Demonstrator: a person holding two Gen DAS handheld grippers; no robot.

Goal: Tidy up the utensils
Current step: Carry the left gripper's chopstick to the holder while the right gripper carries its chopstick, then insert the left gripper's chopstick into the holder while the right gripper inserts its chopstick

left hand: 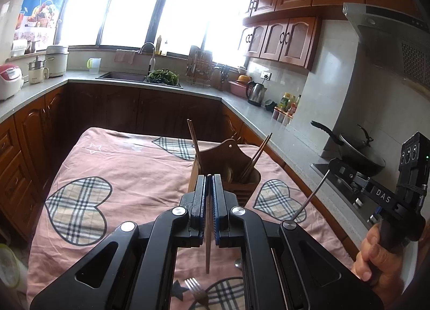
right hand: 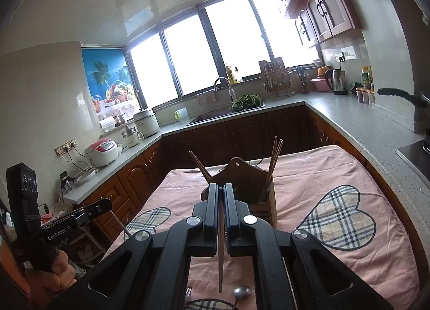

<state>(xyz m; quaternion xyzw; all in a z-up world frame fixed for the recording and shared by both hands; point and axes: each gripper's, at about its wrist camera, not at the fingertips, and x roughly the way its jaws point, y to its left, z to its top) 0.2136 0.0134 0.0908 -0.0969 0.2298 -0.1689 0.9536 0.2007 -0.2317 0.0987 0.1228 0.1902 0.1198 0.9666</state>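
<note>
My left gripper (left hand: 209, 177) is shut on a brown chopstick (left hand: 207, 251) that hangs straight down between its pads, above the near part of the table. My right gripper (right hand: 221, 186) is likewise shut on a second chopstick (right hand: 220, 269) pointing downward. Just beyond both stands a wooden utensil holder (left hand: 228, 154) (right hand: 242, 173) with chopsticks (left hand: 192, 135) (right hand: 275, 159) leaning out of its compartments. A fork (left hand: 196, 288) and a spoon (right hand: 242, 291) lie on the cloth beneath the grippers. Each view shows the other gripper, hand-held, at its edge (left hand: 333, 162) (right hand: 107, 202).
The table wears a pink cloth with plaid hearts (left hand: 78, 208). Grey counters with wooden cabinets wrap around: rice cooker (right hand: 102, 152) on the left, sink with greens (left hand: 161, 76) at the back, kettle (left hand: 256, 92), and a wok on the stove (left hand: 360, 154) on the right.
</note>
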